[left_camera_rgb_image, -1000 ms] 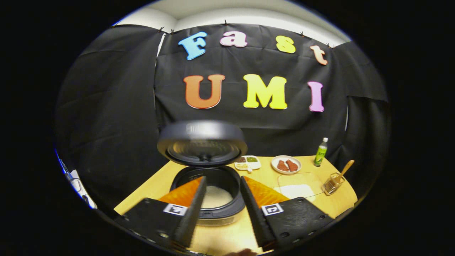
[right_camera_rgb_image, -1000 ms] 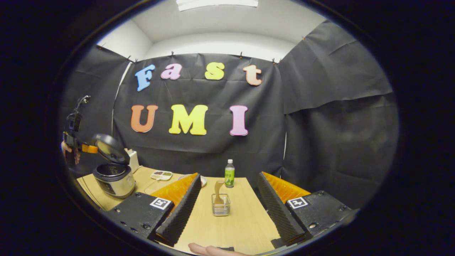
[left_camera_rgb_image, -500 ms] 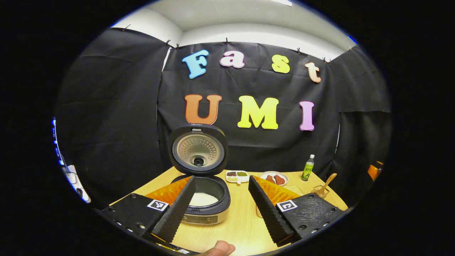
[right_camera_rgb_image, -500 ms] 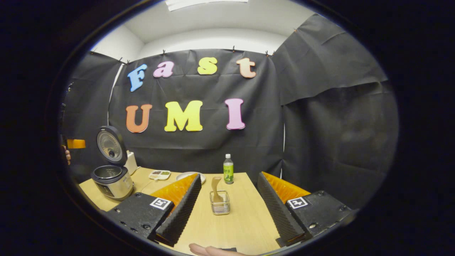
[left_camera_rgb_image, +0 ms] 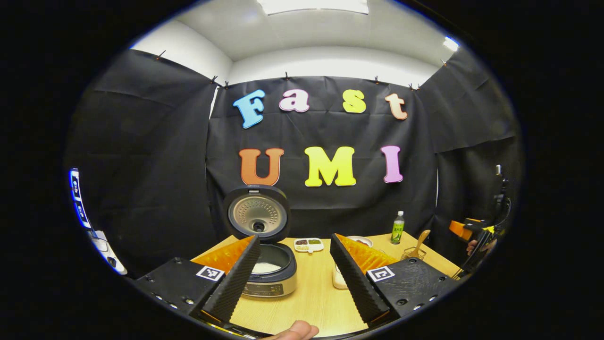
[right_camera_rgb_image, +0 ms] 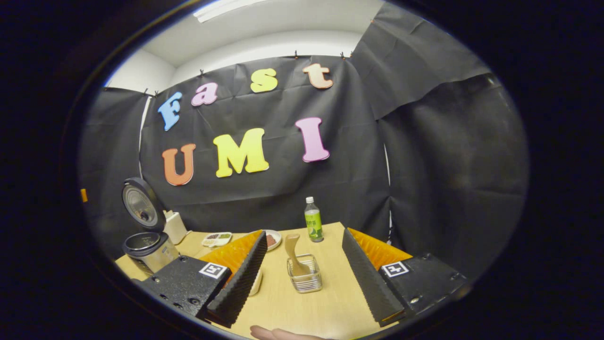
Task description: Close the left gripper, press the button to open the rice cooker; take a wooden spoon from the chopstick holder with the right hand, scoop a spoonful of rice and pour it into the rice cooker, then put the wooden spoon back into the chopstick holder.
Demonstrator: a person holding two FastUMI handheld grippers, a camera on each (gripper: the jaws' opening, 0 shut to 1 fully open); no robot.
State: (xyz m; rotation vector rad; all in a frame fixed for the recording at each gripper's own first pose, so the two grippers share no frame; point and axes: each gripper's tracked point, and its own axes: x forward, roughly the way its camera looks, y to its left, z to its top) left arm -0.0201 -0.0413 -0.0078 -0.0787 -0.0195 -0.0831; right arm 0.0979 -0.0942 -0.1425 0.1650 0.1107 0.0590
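Round rice cooker (left_camera_rgb_image: 269, 274) sat lower centre on pale wood-grain table (left_camera_rgb_image: 311, 302), domed lid upright, white rice inside, left gripper (left_camera_rgb_image: 295, 274) with ribbed black fingers spread wide and empty, right gripper (right_camera_rgb_image: 302, 274) likewise agape, wooden spoon (right_camera_rgb_image: 296, 257) upright in clear chopstick holder (right_camera_rgb_image: 306, 278) between its fingers, labels too small to read.

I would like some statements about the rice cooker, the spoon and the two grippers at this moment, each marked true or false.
1. The lid of the rice cooker stands open. True.
2. The wooden spoon is clamped in the right gripper. False: it stands in the chopstick holder, and the right gripper is open, short of it.
3. The left gripper is shut. False: its fingers are spread apart.
4. A green bottle stands beyond the chopstick holder. True.
5. The rice cooker's pot is empty. False: white rice shows inside.
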